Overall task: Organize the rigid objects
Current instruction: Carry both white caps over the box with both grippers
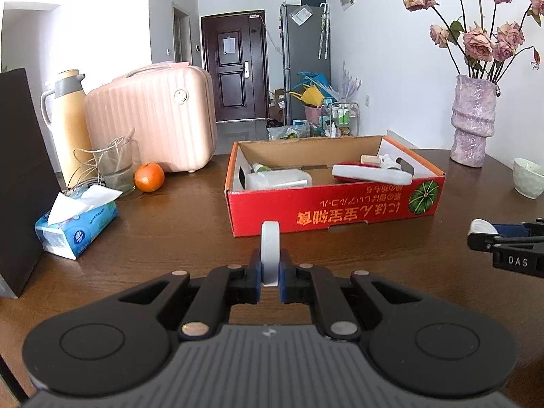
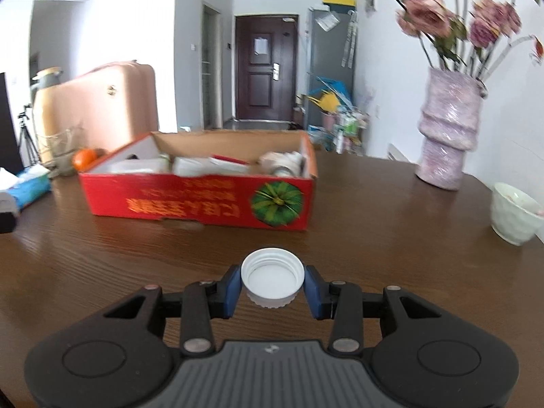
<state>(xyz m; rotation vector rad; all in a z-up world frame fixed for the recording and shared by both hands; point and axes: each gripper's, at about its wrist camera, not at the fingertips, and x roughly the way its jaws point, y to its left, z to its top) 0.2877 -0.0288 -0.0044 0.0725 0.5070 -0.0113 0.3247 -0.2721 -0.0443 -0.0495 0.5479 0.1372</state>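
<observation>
Left gripper (image 1: 270, 284) clamped on disc (image 1: 270, 251) edge-up | right gripper (image 2: 272, 289) pinching cap (image 2: 272, 277) — mouth up | box (image 2: 204, 200) straight ahead, far — right nearer

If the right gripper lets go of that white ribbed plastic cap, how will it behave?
The white ribbed plastic cap looks stiff and light. Being round, it may roll on the wooden table if it lands on edge. Its ribs probably help the right gripper hold it.

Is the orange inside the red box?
No, the orange sits on the table, left of the red box, beside the glass.
</observation>
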